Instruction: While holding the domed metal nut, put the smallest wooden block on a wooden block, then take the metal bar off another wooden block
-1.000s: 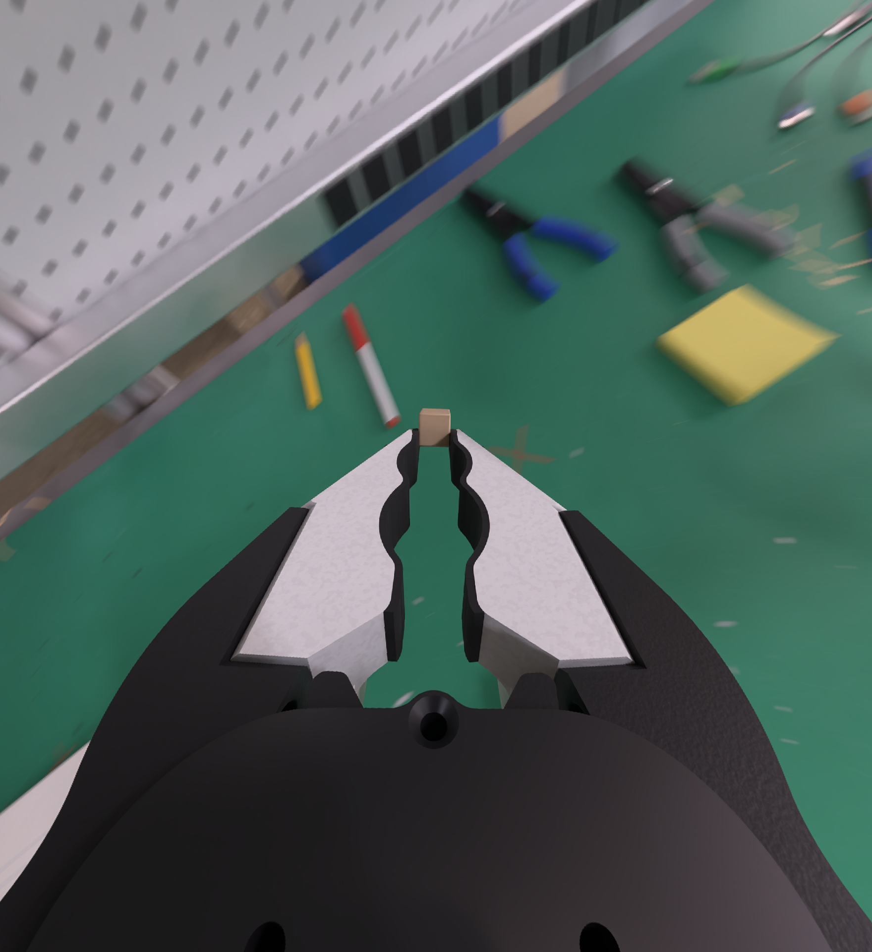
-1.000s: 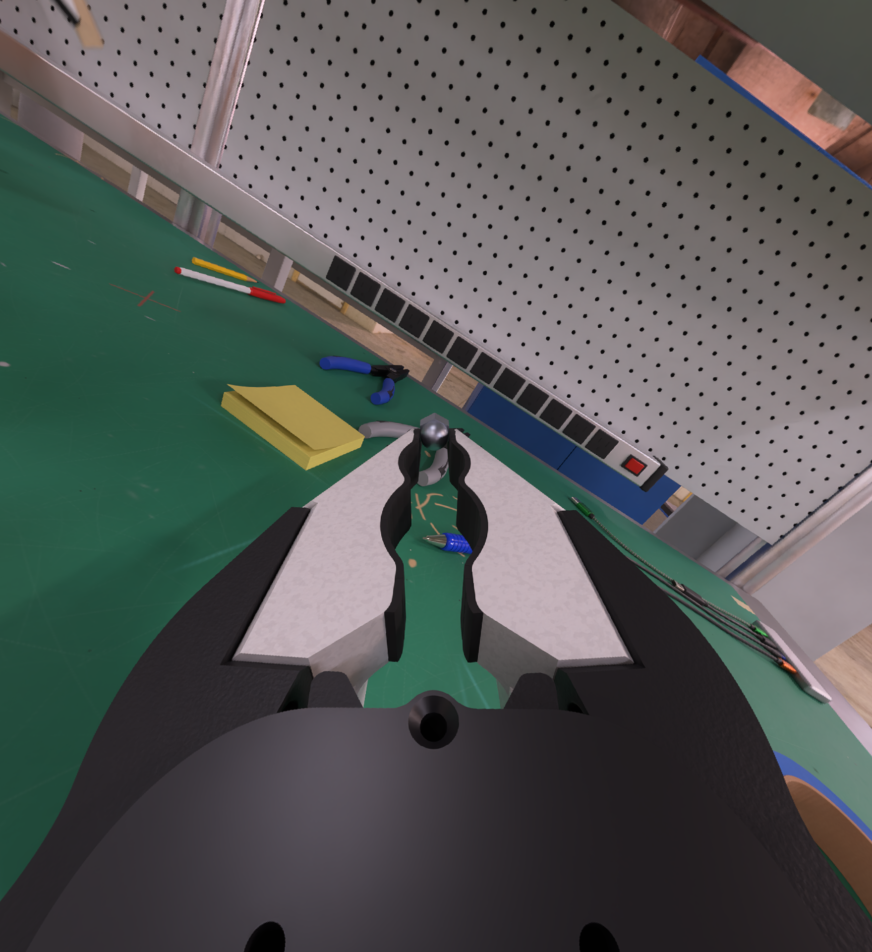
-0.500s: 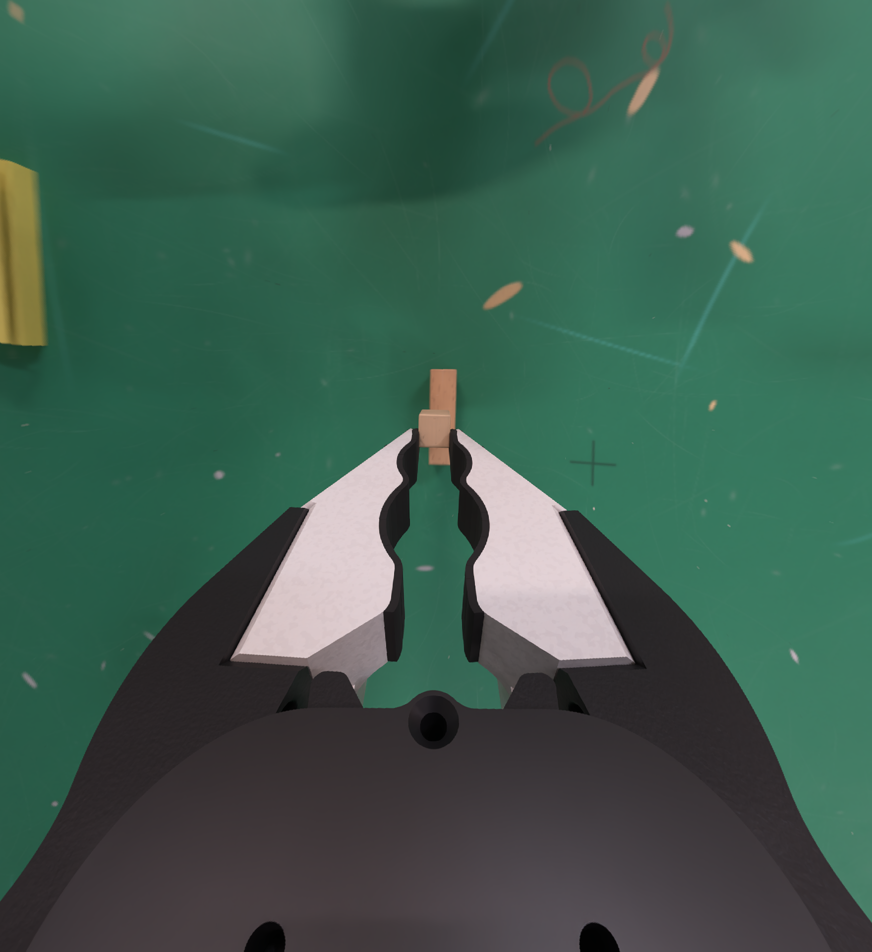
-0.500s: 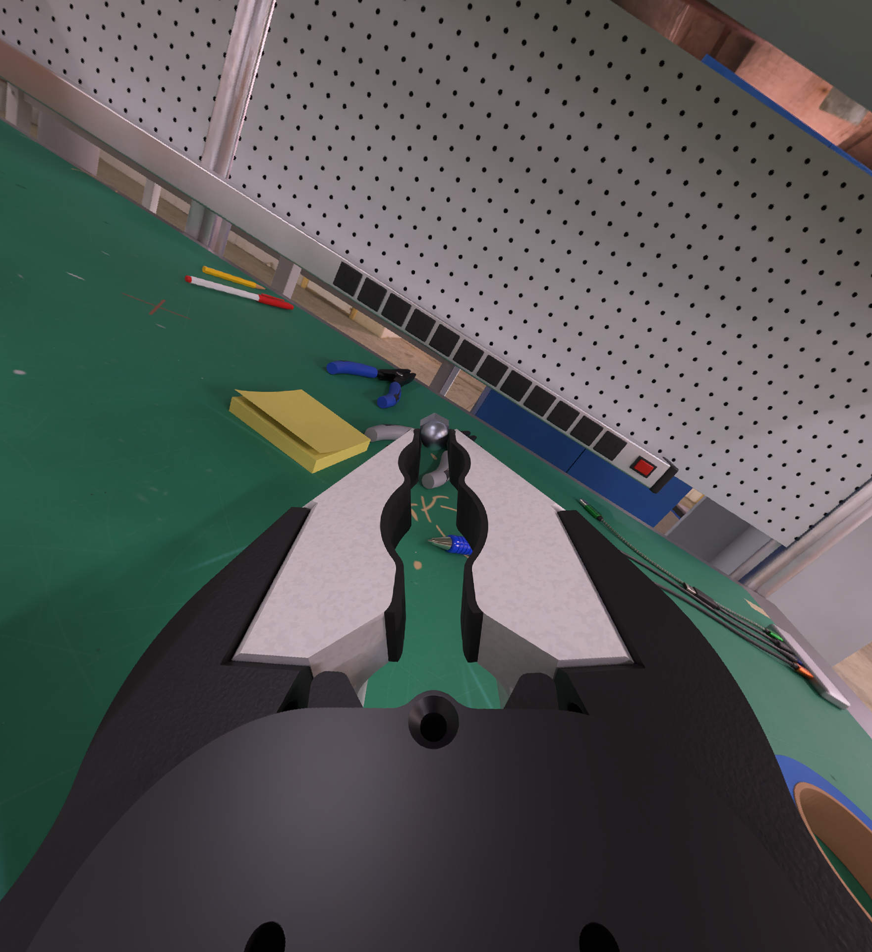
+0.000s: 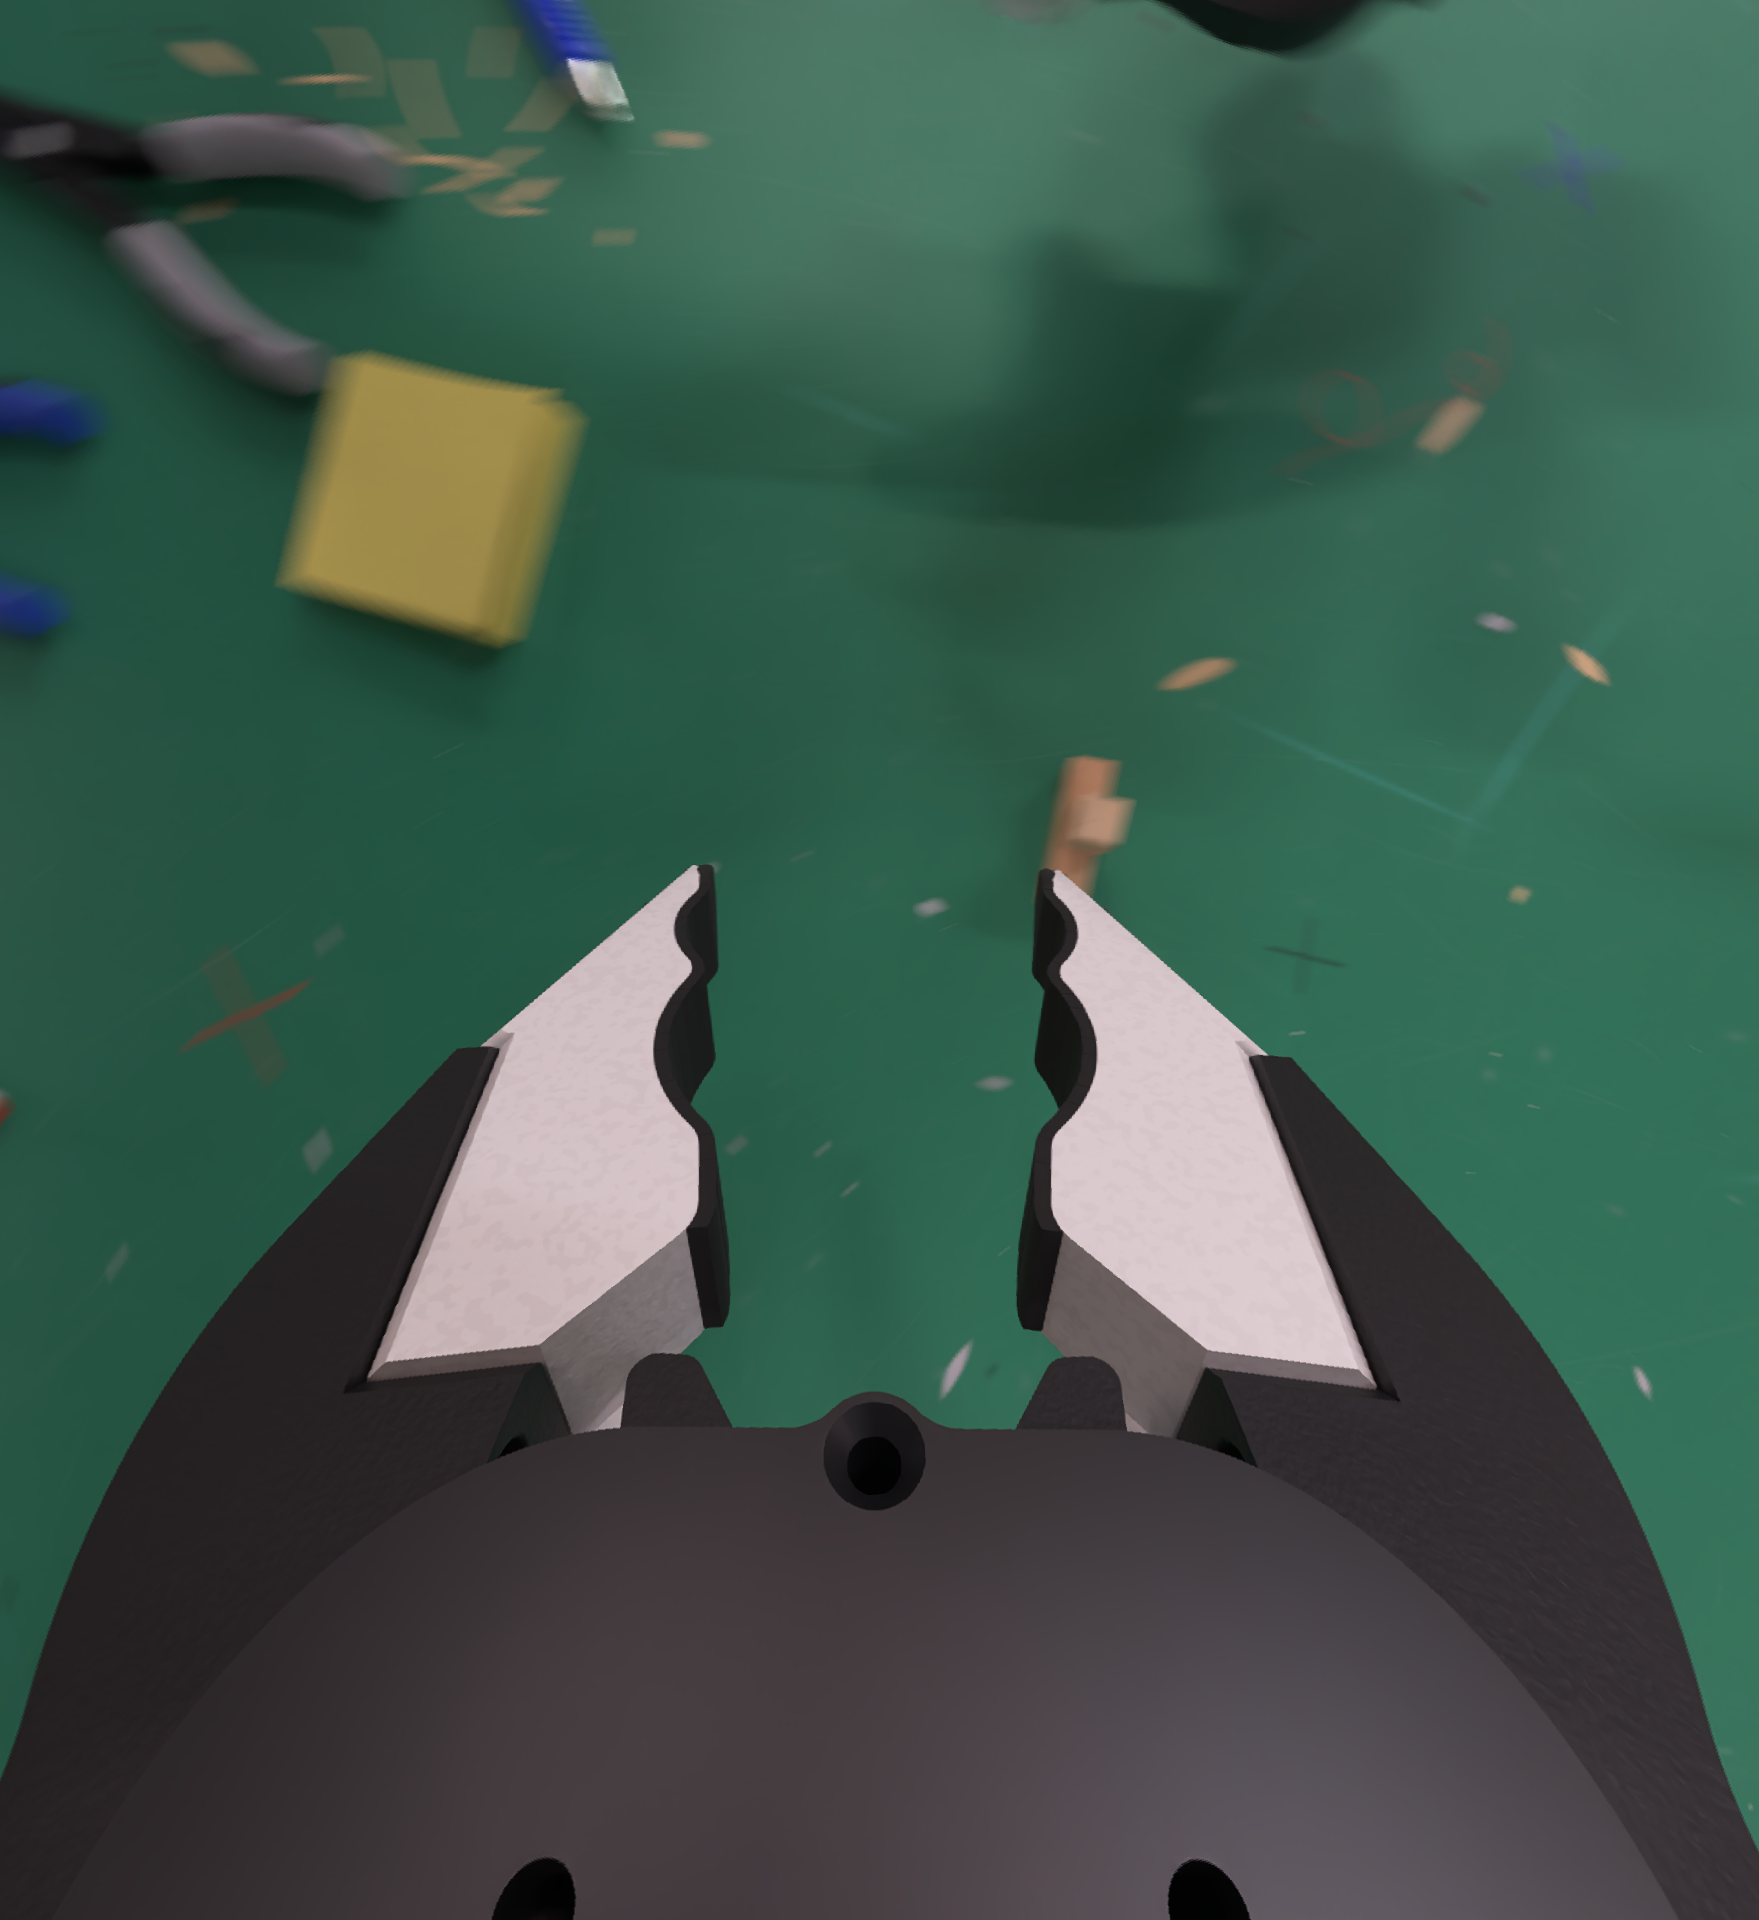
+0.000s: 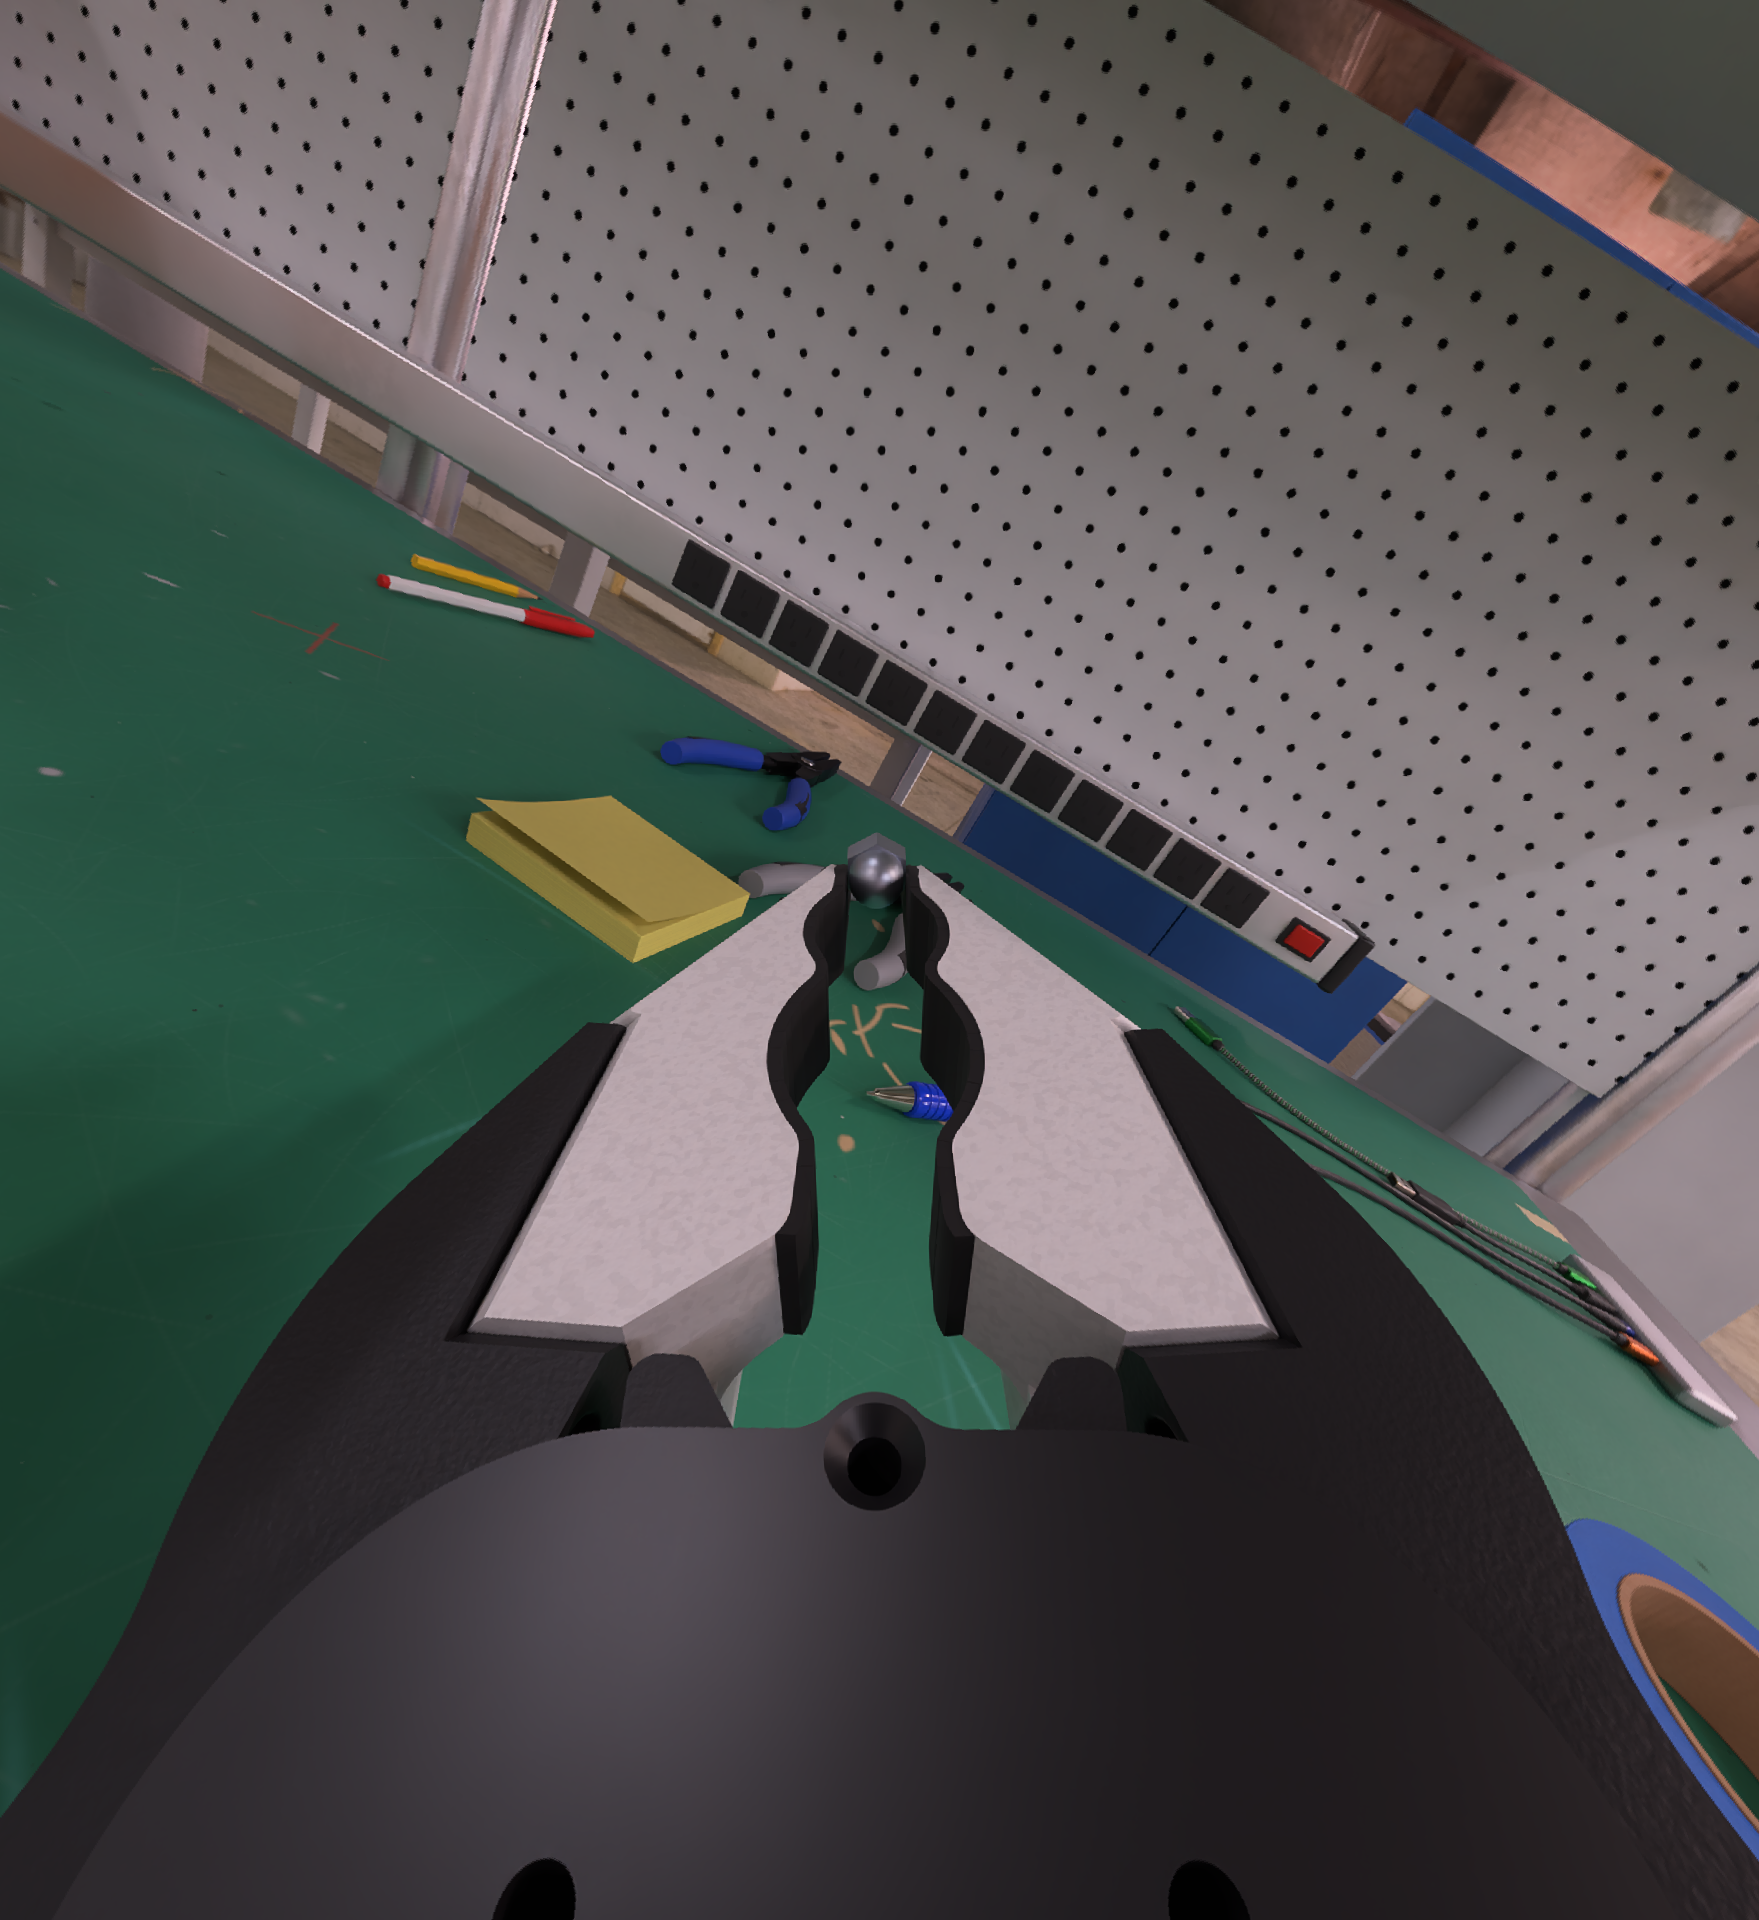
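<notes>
In the left wrist view my left gripper (image 5: 873, 883) is open and empty above the green mat. Just beyond its right fingertip (image 5: 1054, 904) the smallest wooden block (image 5: 1107, 820) rests on a longer wooden block (image 5: 1081, 821) that lies on the mat. In the right wrist view my right gripper (image 6: 875, 883) is shut on the domed metal nut (image 6: 874, 871), held at the fingertips above the mat. No metal bar shows in either view.
A yellow pad (image 5: 428, 497) (image 6: 605, 871), grey-handled pliers (image 5: 220, 229), blue-handled pliers (image 6: 750, 769) and a blue-tipped bit (image 6: 911, 1099) lie on the mat. A marker (image 6: 485, 605) and pencil (image 6: 470, 575) lie near the pegboard (image 6: 1166, 416). A tape roll (image 6: 1737, 1704) lies at lower right.
My left gripper has opened, let go of the smallest block on the longer block, and drawn back to the left. The right gripper still holds the nut, barely moved.
</notes>
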